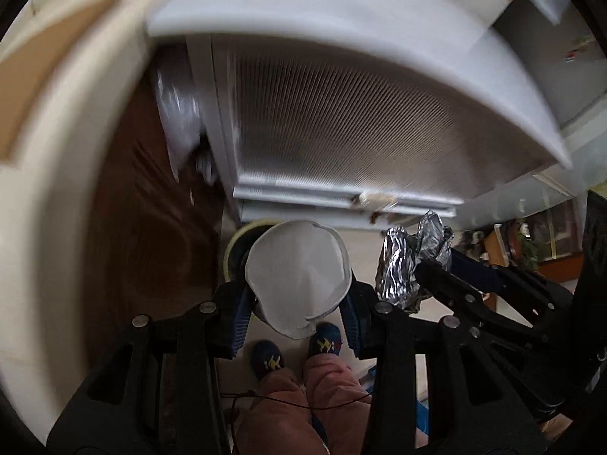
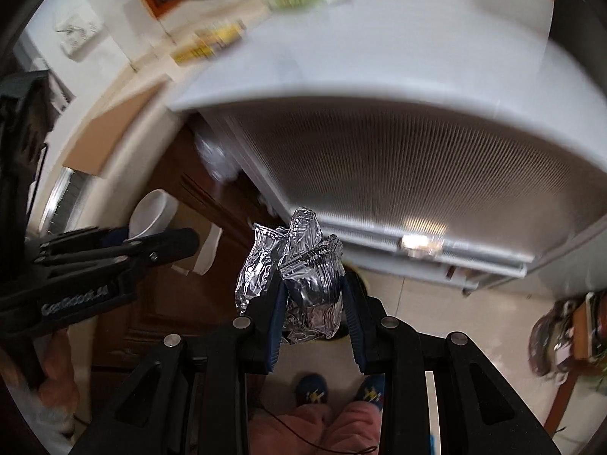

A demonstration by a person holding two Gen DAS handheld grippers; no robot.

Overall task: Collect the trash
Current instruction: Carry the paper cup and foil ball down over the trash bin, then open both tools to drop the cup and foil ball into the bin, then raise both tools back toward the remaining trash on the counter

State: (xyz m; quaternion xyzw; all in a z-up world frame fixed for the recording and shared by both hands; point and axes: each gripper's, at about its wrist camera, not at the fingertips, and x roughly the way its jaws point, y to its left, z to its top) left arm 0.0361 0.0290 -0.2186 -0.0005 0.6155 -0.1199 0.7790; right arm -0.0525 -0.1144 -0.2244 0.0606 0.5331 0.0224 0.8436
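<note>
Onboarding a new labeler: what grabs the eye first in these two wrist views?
The crumpled foil, shiny and clamped in the right gripper at center. Then the white paper cup squeezed in the left gripper, both held above the person's slippers, with the white table overhead.
</note>
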